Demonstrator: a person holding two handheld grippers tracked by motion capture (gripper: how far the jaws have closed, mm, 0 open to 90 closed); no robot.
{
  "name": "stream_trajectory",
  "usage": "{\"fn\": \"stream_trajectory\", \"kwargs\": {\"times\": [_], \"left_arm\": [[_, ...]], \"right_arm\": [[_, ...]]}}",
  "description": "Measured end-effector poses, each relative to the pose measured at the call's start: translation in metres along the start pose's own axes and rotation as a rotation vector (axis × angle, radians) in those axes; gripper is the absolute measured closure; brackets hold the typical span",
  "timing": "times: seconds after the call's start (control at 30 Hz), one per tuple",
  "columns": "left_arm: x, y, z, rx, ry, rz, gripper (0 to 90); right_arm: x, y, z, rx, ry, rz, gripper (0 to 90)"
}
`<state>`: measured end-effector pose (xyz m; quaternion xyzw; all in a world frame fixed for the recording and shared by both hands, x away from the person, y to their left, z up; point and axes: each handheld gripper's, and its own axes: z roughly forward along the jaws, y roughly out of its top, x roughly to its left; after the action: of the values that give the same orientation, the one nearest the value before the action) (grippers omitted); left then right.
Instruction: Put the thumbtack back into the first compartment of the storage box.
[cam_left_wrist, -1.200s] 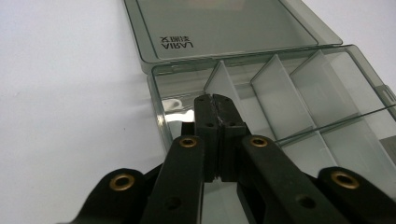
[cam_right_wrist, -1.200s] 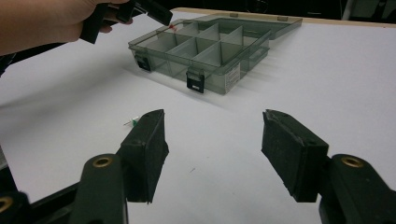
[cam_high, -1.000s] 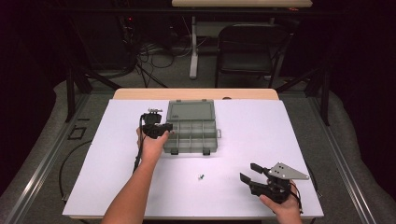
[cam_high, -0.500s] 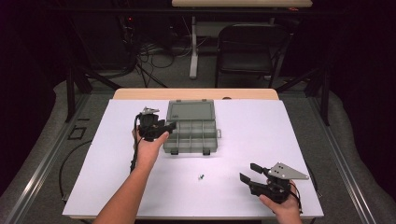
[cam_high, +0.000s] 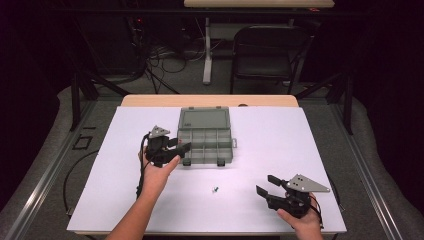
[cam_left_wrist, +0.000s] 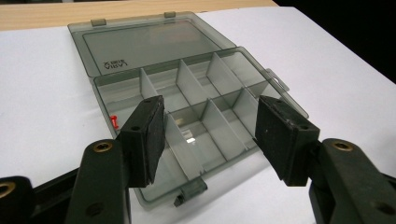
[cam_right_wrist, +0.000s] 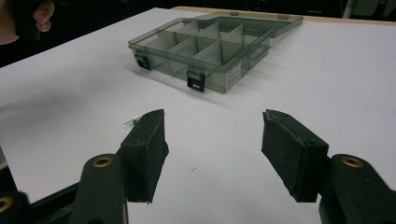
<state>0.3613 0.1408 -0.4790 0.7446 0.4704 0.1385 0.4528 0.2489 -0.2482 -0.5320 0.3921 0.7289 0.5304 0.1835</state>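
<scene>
A grey compartment box (cam_high: 205, 142) lies open near the middle of the white desk (cam_high: 310, 150), its lid folded flat toward the far edge, its long axis running left to right and its latches facing the person. The left gripper (cam_high: 181, 145), jaws just opened and empty, hovers at the box's left front corner. The right gripper (cam_high: 266, 185) rests near the front right edge, jaws apart and empty. What appears to be a red pin (cam_left_wrist: 115, 122) lies in one left compartment.

Behind the white table top (cam_high: 300, 150) there's a black folding chair (cam_high: 262, 47) on the grey floor, plus a tangle of cables (cam_high: 165, 57) near a pale table leg (cam_high: 207, 50) (all pretty dim back there). A wooden edge (cam_high: 150, 100) borders the far side.
</scene>
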Motion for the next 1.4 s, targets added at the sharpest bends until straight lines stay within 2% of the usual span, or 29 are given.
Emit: {"fn": "stream_trajectory", "kwargs": {"times": [0.13, 0.23, 0.3, 0.5, 0.77, 0.97, 1.4], "left_arm": [[-0.011, -0.007, -0.006, -0.011, 0.012, 0.029, 43.8], [-0.017, -0.01, -0.009, -0.016, -0.008, 0.021, 43.1], [-0.019, -0.012, -0.009, -0.005, -0.036, 0.017, 40.0], [-0.026, -0.022, -0.01, 0.005, -0.059, 0.02, 38.4], [-0.033, -0.035, -0.008, 0.012, -0.065, 0.014, 38.3], [-0.043, -0.045, -0.004, 0.019, -0.067, 0.04, 38.0], [-0.056, -0.065, 0.006, 0.038, -0.076, 0.012, 37.3]], "right_arm": [[0.0, 0.0, 0.0, 0.001, 0.0, -0.001, 38.9], [0.0, 0.0, 0.0, 0.001, 0.001, 0.0, 39.0], [0.0, 0.0, 0.0, 0.002, 0.001, -0.001, 38.9], [0.0, 0.0, 0.0, 0.001, 0.001, 0.0, 38.9], [0.001, 0.0, 0.0, 0.003, 0.001, -0.004, 38.9], [0.001, 0.0, 0.0, 0.005, 0.0, -0.008, 38.9], [0.002, 0.001, 0.001, 0.005, 0.0, -0.022, 38.6]]}}
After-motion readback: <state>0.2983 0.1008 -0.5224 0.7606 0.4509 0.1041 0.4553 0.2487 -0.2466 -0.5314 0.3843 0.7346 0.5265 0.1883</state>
